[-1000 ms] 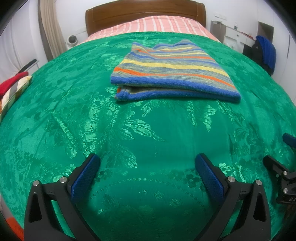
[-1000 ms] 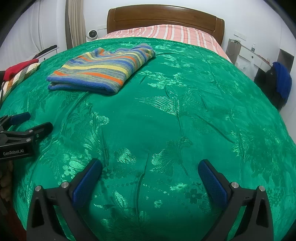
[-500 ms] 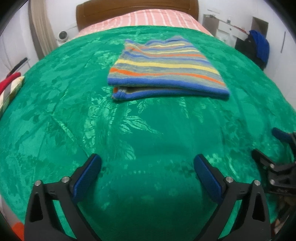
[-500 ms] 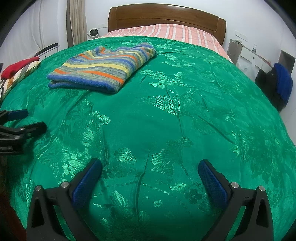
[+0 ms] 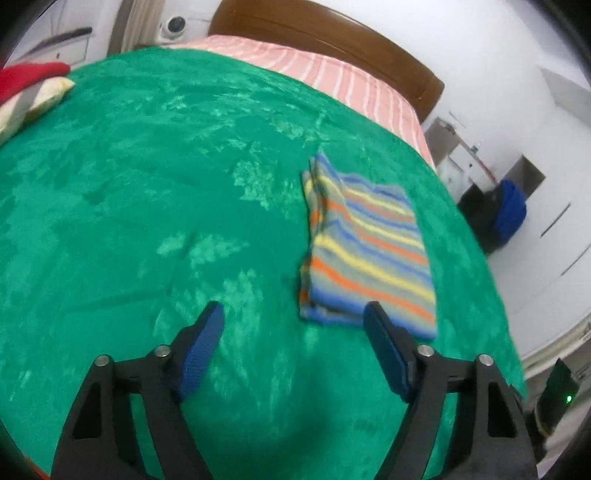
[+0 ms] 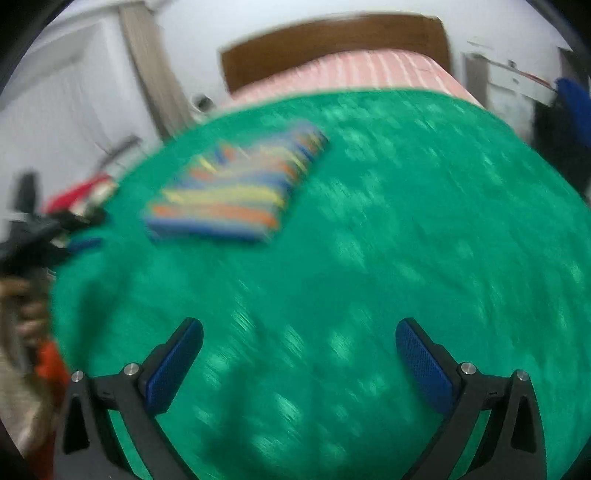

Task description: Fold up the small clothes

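The striped knit garment (image 5: 365, 247) lay folded into a neat, thick rectangle on the green bedspread (image 5: 155, 192), towards the right side of the bed as the left wrist view showed it, with its stacked open edges along the left and its near end closed off by a blue band. It looked soft and light, a stretchy knit that would sag and slide open if lifted by a single layer, so I judged the safest hold to be across the whole stack at a corner or along that near blue edge, pinching every layer at once. The left gripper (image 5: 295, 347) hung just short of it, above the bedspread: its right finger lined up with the garment's near edge, though whether it touched I could not tell, and its jaws were closing with nothing but green cloth showing between them. The right gripper (image 6: 299, 354) stood well apart from the garment, which sat far up and to the left in its badly blurred view; its fingers were spread wide over bare bedspread and held nothing. Beyond the green cover showed the pink striped sheet (image 5: 332, 74) and the wooden headboard (image 5: 314, 33), and a red and pale bundle (image 5: 29, 88) lay at the bed's left edge.
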Demonstrator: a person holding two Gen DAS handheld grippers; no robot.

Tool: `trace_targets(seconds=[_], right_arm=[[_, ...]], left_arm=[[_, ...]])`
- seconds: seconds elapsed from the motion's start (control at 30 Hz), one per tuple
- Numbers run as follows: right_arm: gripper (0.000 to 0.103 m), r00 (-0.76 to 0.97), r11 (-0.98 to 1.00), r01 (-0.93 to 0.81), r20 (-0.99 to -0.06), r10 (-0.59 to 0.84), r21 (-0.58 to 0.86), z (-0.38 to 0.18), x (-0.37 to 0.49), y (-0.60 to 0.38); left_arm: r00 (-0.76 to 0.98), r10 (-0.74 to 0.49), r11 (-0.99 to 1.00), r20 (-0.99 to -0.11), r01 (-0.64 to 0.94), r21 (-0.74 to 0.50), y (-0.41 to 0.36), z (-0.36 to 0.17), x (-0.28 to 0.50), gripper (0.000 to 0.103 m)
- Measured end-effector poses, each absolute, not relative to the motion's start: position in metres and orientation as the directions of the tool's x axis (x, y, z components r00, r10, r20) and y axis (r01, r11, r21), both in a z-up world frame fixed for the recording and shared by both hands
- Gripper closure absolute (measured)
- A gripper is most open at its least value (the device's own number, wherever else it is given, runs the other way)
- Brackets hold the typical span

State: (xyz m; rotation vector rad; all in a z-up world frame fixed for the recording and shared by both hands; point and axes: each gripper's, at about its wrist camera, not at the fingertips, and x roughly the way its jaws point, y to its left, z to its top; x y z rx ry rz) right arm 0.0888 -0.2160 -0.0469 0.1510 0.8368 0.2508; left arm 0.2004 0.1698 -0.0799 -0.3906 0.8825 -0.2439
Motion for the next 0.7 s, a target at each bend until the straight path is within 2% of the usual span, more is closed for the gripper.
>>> trace_targets(seconds=[0.03, 0.07, 0.1, 0.13, 0.17, 0.23, 0.27, 0.3, 0.33, 0.37, 0.5, 0.6, 0.63, 0.7], right_arm=[[0.001, 0.639, 0.958, -0.195, -0.714, 0.288, 0.212, -0.043, 0.096, -0.209], [0.01, 0.621, 0.952, -0.242, -0.723, 0.301, 0.188, -0.041, 0.106, -0.199], [0.016, 0.607, 0.942, -0.283, -0.728, 0.32, 0.178, -0.041, 0.116, -0.19], [0.029, 0.592, 0.931, -0.319, -0.73, 0.342, 0.177, -0.041, 0.127, -0.183], [0.036, 0.575, 0.922, -0.341, -0.735, 0.359, 0.183, -0.042, 0.139, -0.176], [0.036, 0.563, 0.92, -0.334, -0.739, 0.37, 0.206, -0.045, 0.161, -0.171], [0.042, 0.558, 0.918, -0.324, -0.738, 0.38, 0.228, -0.047, 0.171, -0.17], [0.05, 0.532, 0.915, -0.317, -0.752, 0.39, 0.251, -0.053, 0.182, -0.169], [0.087, 0.473, 0.91, -0.322, -0.788, 0.395, 0.262, -0.064, 0.195, -0.164], [0.097, 0.449, 0.916, -0.32, -0.813, 0.37, 0.24, -0.069, 0.202, -0.162], [0.097, 0.461, 0.923, -0.312, -0.813, 0.356, 0.227, -0.06, 0.2, -0.171], [0.097, 0.416, 0.922, -0.328, -0.845, 0.335, 0.205, -0.08, 0.202, -0.167], [0.096, 0.42, 0.922, -0.329, -0.843, 0.337, 0.204, -0.079, 0.202, -0.167], [0.088, 0.417, 0.915, -0.319, -0.83, 0.37, 0.247, -0.071, 0.2, -0.173]], left_arm=[[0.61, -0.37, 0.903, -0.701, 0.058, -0.426, 0.166, -0.081, 0.207, 0.03], [0.603, -0.365, 0.909, -0.709, 0.067, -0.412, 0.159, -0.082, 0.215, 0.035], [0.592, -0.354, 0.917, -0.724, 0.069, -0.392, 0.151, -0.084, 0.224, 0.043], [0.579, -0.35, 0.921, -0.736, 0.07, -0.384, 0.146, -0.087, 0.231, 0.047], [0.561, -0.357, 0.92, -0.747, 0.072, -0.385, 0.14, -0.091, 0.24, 0.052], [0.528, -0.373, 0.917, -0.763, 0.085, -0.39, 0.131, -0.098, 0.253, 0.069], [0.508, -0.377, 0.918, -0.775, 0.098, -0.383, 0.127, -0.101, 0.258, 0.098], [0.497, -0.366, 0.925, -0.787, 0.101, -0.366, 0.124, -0.103, 0.258, 0.1], [0.5, -0.347, 0.933, -0.794, 0.101, -0.344, 0.122, -0.101, 0.255, 0.1], [0.502, -0.35, 0.933, -0.791, 0.107, -0.345, 0.123, -0.098, 0.25, 0.101], [0.453, -0.324, 0.945, -0.831, 0.121, -0.303, 0.123, -0.111, 0.237, 0.101], [0.445, -0.31, 0.95, -0.84, 0.122, -0.286, 0.12, -0.12, 0.24, 0.1], [0.441, -0.314, 0.949, -0.841, 0.118, -0.293, 0.121, -0.117, 0.24, 0.098], [0.42, -0.319, 0.947, -0.85, 0.113, -0.3, 0.128, -0.107, 0.238, 0.085]])
